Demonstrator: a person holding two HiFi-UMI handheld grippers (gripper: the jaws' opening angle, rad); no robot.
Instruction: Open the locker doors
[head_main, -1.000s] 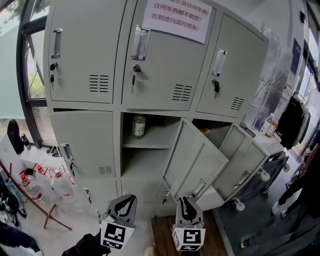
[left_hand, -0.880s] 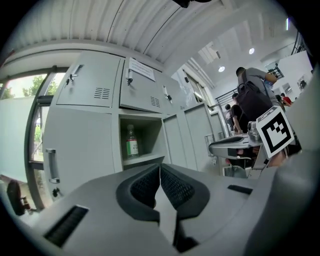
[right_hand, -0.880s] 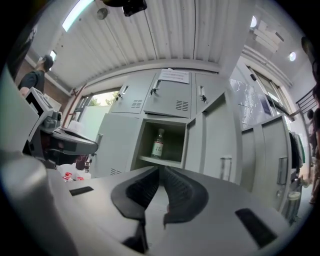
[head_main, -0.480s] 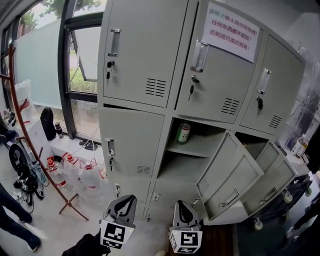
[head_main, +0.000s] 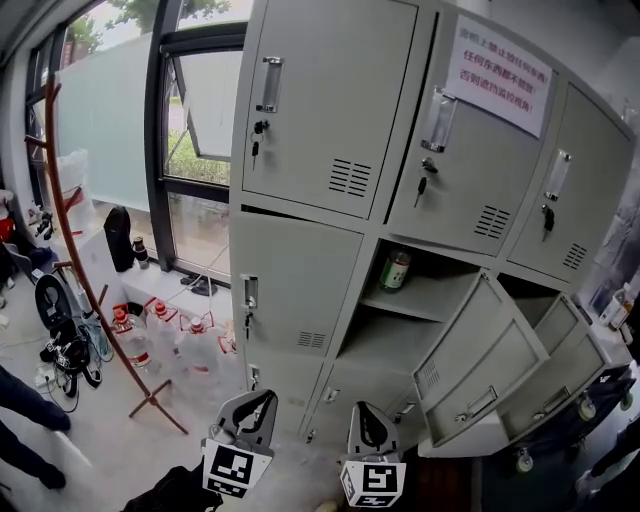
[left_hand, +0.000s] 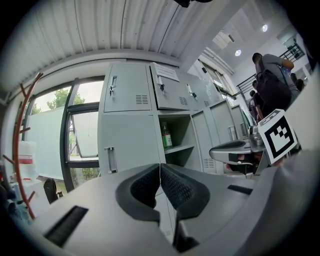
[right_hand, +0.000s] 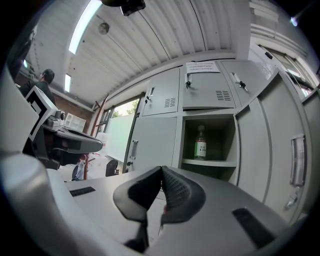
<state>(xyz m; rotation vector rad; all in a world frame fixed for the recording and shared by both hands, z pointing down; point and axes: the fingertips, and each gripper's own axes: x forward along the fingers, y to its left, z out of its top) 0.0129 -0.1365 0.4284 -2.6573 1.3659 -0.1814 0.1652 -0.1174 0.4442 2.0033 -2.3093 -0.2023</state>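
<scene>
Middle row: centre door (head_main: 478, 360) and right door (head_main: 560, 365) swung open; left door (head_main: 295, 280) and top-row doors (head_main: 330, 100) shut, so several left. Left gripper (head_main: 254, 408) and right gripper (head_main: 371, 425) low before them, fingers pressed together, empty

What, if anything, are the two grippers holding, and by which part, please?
Nothing is held: the left gripper and the right gripper each have jaws closed together on nothing.
</scene>
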